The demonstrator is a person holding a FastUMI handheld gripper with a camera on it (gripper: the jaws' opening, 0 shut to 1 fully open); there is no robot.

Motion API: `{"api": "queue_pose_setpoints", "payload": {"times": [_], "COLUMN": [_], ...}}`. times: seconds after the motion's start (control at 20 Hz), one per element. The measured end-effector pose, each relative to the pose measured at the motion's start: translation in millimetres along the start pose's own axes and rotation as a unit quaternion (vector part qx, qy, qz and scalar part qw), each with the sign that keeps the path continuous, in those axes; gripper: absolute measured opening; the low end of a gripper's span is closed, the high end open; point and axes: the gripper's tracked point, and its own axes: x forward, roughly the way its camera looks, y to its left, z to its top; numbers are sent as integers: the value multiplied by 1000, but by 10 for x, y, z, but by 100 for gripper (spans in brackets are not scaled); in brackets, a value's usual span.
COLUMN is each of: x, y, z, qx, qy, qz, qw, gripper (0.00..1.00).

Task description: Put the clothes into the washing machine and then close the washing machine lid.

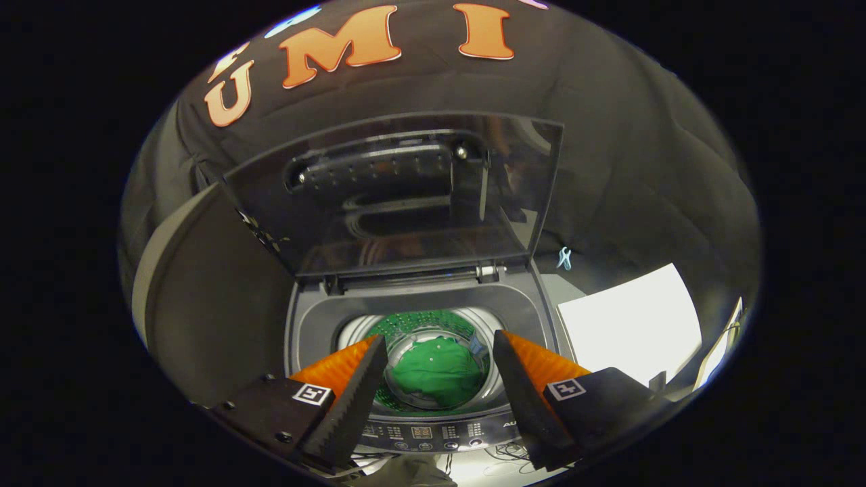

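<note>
**Green garment in the drum, lid raised, claw released above the opening**

The washing machine [423, 318] is seen from above, with its top opening exposed. Inside the round drum [433, 368], whose perforated wall is tinted green by reflection, a green garment [438, 379] is bundled at the bottom, slightly toward the front of the tub. Small pale dots, possibly buttons, are seen on the cloth, though they are too small to be told for certain.

The transparent lid [406, 196] is held upright on its hinge at the back of the opening, with a dark handle part visible through it near its upper edge. The control panel [433, 433] is seen along the front rim of the machine, between and below the fingers.

The gripper [436, 368] is held above the front of the machine, released and spread wide, with nothing grasped. The garment is framed in the gap between the two fingers [352, 399] and lies well below them, untouched by either. The ridged dark pads are turned inward, backed by orange parts.

To the left of the machine a dark grey panel [210, 304] with a rounded corner is seen. To the right a white sheet [629, 325] is laid on a flat surface, and a small pale blue clip [565, 258] is seen against the cloth wall just beyond it. Loose cables [507, 452] are seen below the control panel
</note>
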Motion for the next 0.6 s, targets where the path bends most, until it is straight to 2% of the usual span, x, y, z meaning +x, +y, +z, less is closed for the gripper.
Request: {"api": "queue_pose_setpoints", "payload": {"times": [0.3,0.6], "x": [-385,-511], "y": [100,189], "z": [648,1325], "qx": [-8,-14], "qy": [-59,-109], "qz": [13,23], "qw": [998,994], "gripper": [100,100]}}
